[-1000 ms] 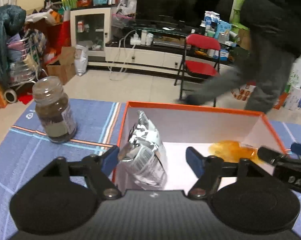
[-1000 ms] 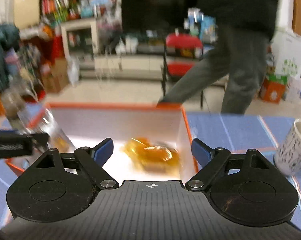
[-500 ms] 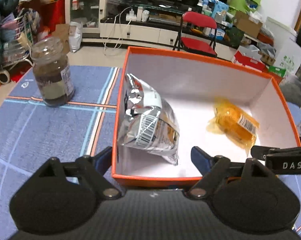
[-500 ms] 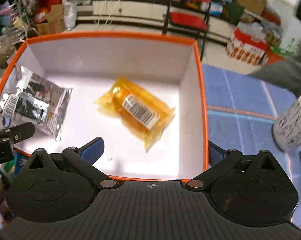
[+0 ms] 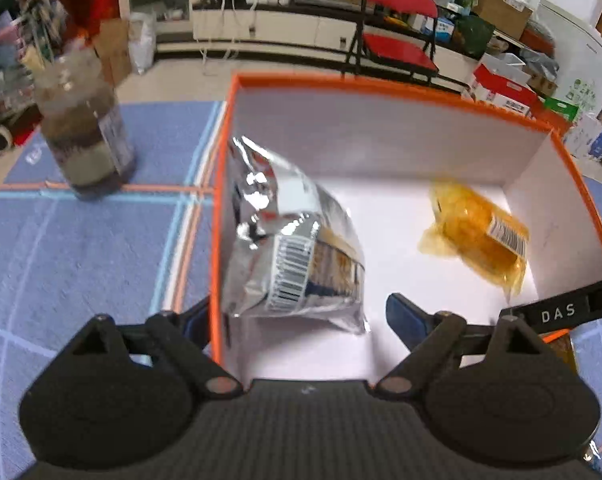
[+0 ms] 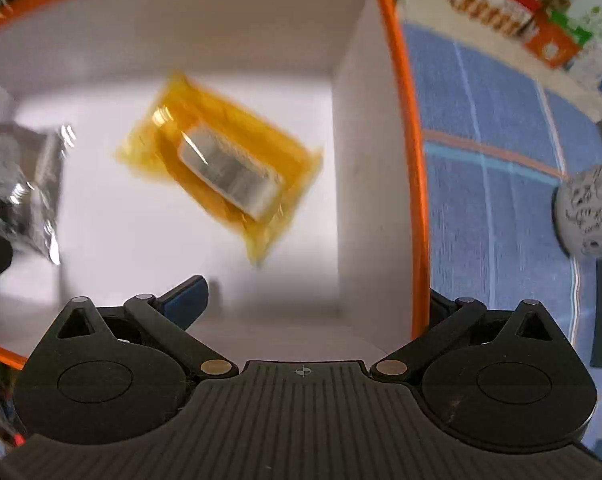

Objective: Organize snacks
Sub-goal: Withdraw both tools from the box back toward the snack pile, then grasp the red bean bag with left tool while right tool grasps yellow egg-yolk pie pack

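Observation:
An orange-rimmed white box [image 5: 381, 84] [image 6: 401, 80] holds a silver foil snack bag [image 5: 293, 248] [image 6: 17, 184] at its left and a yellow wrapped snack [image 5: 477, 236] [image 6: 221, 168] at its right. My left gripper [image 5: 301, 320] is open and empty; its fingers straddle the box's left wall, just below the silver bag. My right gripper [image 6: 317, 300] is open and empty; its fingers straddle the box's right wall, just below the yellow snack. The right gripper's finger [image 5: 561, 310] shows in the left wrist view.
A glass jar [image 5: 81, 132] stands on the blue striped cloth [image 5: 81, 248] left of the box. A patterned mug [image 6: 589, 208] stands on the cloth right of the box. A red folding chair [image 5: 397, 40] and cluttered furniture lie beyond the table.
Both grippers have risen, tilted down and moved in over the box. The views now look down into it, with each gripper's fingers astride a side wall. The person walking behind has left the view.

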`<control>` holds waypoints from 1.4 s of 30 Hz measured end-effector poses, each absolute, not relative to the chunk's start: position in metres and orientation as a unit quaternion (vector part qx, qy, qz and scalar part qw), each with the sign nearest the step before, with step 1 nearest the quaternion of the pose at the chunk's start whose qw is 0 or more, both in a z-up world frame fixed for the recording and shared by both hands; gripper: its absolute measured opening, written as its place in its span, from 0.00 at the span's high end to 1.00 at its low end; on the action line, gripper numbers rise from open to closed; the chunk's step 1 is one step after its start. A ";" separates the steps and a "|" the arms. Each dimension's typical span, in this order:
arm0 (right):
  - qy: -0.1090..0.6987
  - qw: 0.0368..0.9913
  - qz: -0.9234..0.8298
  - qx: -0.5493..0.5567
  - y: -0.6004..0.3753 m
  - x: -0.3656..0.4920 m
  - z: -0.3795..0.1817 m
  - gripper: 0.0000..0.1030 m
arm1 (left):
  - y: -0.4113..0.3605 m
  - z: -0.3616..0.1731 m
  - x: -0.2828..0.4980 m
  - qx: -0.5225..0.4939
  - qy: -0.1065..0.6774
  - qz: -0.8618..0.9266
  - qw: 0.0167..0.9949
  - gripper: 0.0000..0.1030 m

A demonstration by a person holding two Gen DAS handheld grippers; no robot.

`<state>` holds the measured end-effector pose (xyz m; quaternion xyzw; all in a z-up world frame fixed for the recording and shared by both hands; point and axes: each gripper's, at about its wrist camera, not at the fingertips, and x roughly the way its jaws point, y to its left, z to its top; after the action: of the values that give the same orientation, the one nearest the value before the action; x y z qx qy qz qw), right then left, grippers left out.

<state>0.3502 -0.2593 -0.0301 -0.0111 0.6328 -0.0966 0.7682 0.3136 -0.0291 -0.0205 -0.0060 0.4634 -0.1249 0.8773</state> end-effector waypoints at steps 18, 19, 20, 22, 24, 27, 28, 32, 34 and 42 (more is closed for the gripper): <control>0.322 0.946 -0.032 -0.026 -0.235 0.232 0.067 0.10 | 0.011 0.042 0.238 -0.043 0.312 -0.175 0.933 0.16; 0.281 0.959 -0.026 -0.027 -0.235 0.204 0.074 0.07 | 0.020 0.050 0.223 -0.041 0.287 -0.184 0.939 0.16; 0.247 0.968 -0.023 -0.034 -0.236 0.176 0.074 0.07 | 0.025 0.054 0.210 -0.037 0.268 -0.187 0.944 0.16; 0.201 0.978 -0.032 -0.054 -0.236 0.130 0.067 0.07 | 0.041 0.057 0.182 -0.019 0.235 -0.179 0.955 0.16; 0.181 0.980 -0.050 -0.060 -0.241 0.095 0.054 0.07 | 0.051 0.050 0.159 0.002 0.232 -0.158 0.960 0.16; 0.202 0.977 -0.064 -0.033 -0.252 0.070 0.034 0.07 | 0.065 0.032 0.130 -0.016 0.258 -0.125 0.958 0.16; 0.215 0.974 -0.067 -0.024 -0.255 0.071 0.027 0.07 | 0.066 0.028 0.122 -0.025 0.263 -0.133 0.955 0.16; 0.211 0.975 -0.061 -0.024 -0.256 0.071 0.007 0.07 | 0.036 0.012 0.088 0.051 0.250 -0.211 0.944 0.16; 0.215 0.975 -0.051 -0.008 -0.261 0.078 -0.008 0.07 | 0.015 0.000 0.075 0.118 0.235 -0.269 0.926 0.16; 0.273 0.959 -0.069 -0.025 -0.252 0.112 -0.048 0.08 | -0.015 -0.027 0.075 0.175 0.259 -0.327 0.892 0.16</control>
<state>0.1124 -0.2518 -0.0476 -0.0251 0.2726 -0.0687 0.9593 0.0747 -0.0150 -0.0269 0.1752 0.2587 -0.3271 0.8919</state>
